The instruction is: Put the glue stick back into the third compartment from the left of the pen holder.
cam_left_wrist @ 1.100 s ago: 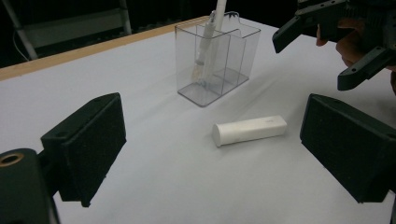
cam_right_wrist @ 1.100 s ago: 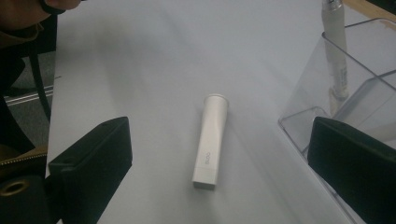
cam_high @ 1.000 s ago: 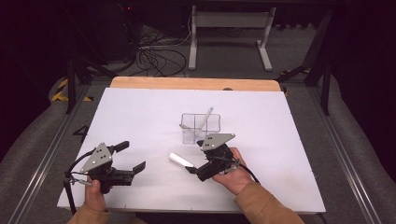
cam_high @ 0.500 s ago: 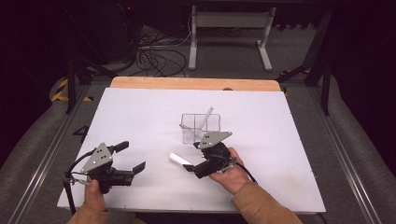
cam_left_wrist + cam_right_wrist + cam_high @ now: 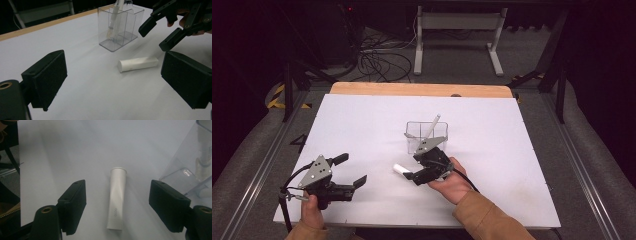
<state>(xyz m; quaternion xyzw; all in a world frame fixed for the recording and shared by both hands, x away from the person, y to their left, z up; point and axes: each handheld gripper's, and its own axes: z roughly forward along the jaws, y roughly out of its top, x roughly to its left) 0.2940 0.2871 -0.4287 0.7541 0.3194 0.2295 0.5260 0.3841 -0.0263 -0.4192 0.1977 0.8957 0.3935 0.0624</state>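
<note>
Tube lies between your right claw, jaws apart and just been closing; off-centre pinch could roll it left across desk.

Right tongs low over the white surface, black jaws apart and just been closing, straddling a white plastic squeeze tube lying flat at centre, cap end toward 12 o'clock, pads not touching it. Clear plastic compartment box at 2 o'clock, white stick-like item upright inside.

Bare table lies all round; the clear holder stands just beyond the right gripper.
</note>
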